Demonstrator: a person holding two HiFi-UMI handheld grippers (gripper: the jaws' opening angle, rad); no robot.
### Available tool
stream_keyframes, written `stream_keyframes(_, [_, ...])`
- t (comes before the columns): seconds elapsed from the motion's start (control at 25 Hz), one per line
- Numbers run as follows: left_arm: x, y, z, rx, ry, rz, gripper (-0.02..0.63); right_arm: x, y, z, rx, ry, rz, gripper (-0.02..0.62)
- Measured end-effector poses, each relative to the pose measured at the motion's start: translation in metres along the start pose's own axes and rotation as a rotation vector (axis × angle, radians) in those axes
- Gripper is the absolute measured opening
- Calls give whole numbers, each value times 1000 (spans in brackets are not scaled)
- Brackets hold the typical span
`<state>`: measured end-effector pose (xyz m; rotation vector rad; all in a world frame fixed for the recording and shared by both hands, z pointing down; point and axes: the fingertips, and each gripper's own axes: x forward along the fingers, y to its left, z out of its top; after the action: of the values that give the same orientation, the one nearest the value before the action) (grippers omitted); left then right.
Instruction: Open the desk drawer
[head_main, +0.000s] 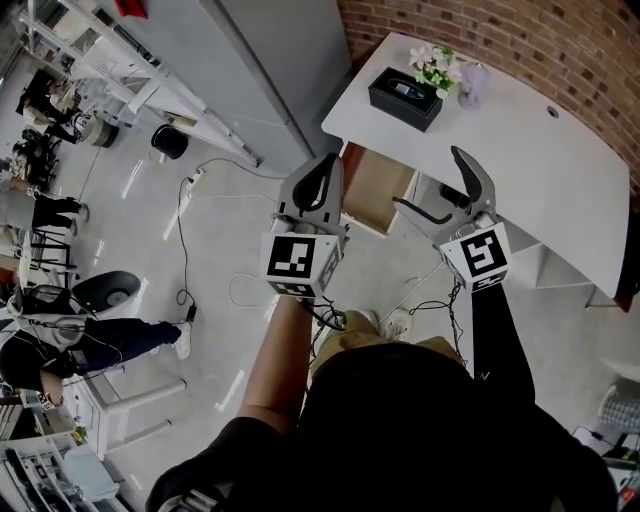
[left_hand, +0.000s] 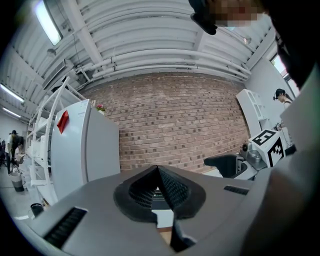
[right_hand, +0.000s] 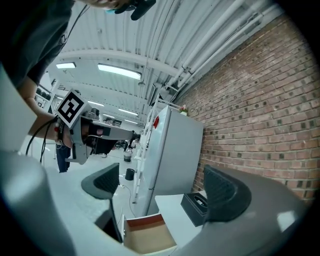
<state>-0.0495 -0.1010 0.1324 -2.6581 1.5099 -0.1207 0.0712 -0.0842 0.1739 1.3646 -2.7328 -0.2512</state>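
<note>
The desk drawer (head_main: 375, 190) stands pulled out from under the white desk (head_main: 520, 150), and its bare wooden inside shows. In the right gripper view the drawer (right_hand: 148, 236) lies low between the jaws. My left gripper (head_main: 322, 180) hangs in the air just left of the drawer's front, shut with nothing held; its pads meet at the tips (left_hand: 158, 172). My right gripper (head_main: 447, 195) is open just right of the drawer at the desk's front edge, its fingers wide apart (right_hand: 165, 192) around nothing.
A black tissue box (head_main: 405, 97), a small flower pot (head_main: 435, 68) and a glass (head_main: 470, 85) stand on the desk. A tall grey cabinet (head_main: 250, 60) is left of it, a brick wall (head_main: 520, 35) behind. Cables (head_main: 190, 215) trail over the floor; a person (head_main: 90, 340) sits far left.
</note>
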Motion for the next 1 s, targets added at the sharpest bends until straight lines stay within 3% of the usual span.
stream_keyframes(0.32, [2,-5,-1,5,4,-18,9,1,4,8,-9,-9,13,522])
stream_keyframes(0.44, [2,-7,-1,7,5,-22,9,-2,3,10,-17,-24,-2,412])
stream_keyframes(0.52, [2,-9,-1,8,4,-27,9,-4,2,11,-2,-25,-11,403])
stream_keyframes(0.6, [2,-11,-1,8,5,-32,9,-7,1,15,3,-47,-24,272])
stream_keyframes(0.64, [2,-11,-1,8,5,-34,9,-8,0,16,3,-54,-28,236])
stream_keyframes(0.76, [1,-13,-2,4,5,-38,9,-13,1,11,-6,-40,-24,224])
stream_keyframes(0.84, [1,-15,-4,3,9,-42,9,-16,0,12,-2,-53,-35,127])
stream_keyframes(1.0, [4,-20,-6,2,12,-50,9,-21,-3,6,8,-32,-41,117])
